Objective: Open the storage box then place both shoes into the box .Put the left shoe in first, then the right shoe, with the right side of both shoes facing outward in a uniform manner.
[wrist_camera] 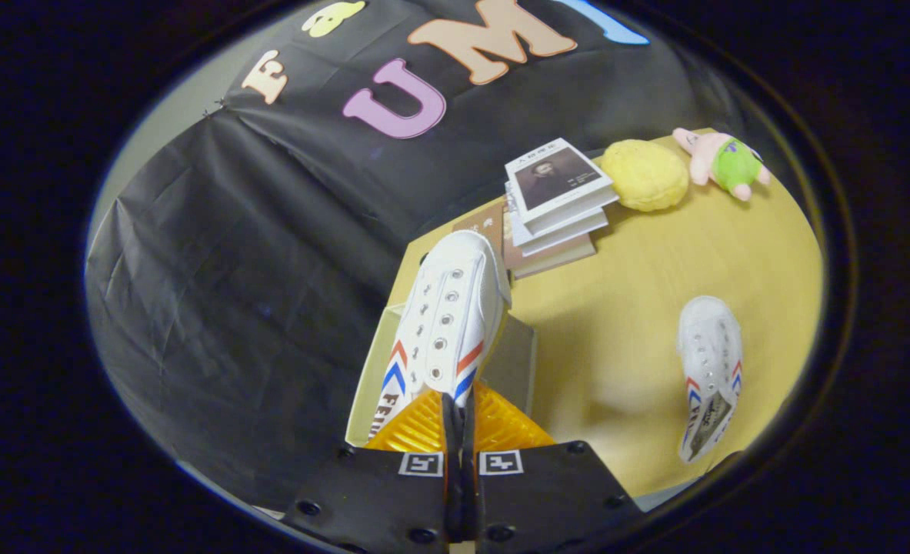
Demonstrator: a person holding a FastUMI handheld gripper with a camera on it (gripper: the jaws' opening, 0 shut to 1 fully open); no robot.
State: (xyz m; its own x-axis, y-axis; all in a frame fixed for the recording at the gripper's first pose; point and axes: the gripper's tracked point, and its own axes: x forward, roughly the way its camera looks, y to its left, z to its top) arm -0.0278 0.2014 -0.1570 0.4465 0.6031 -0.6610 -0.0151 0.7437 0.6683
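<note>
The storage box stands open at the table edge. A white shoe is held over it, pinched by its collar in the clenched gripper, probably for lowering inside. The second shoe is left on the table, well apart.

Dim, soft overhead light; strong fisheye bending at the rim; shoe casts shadow on glossy table; focus sharp.
</note>
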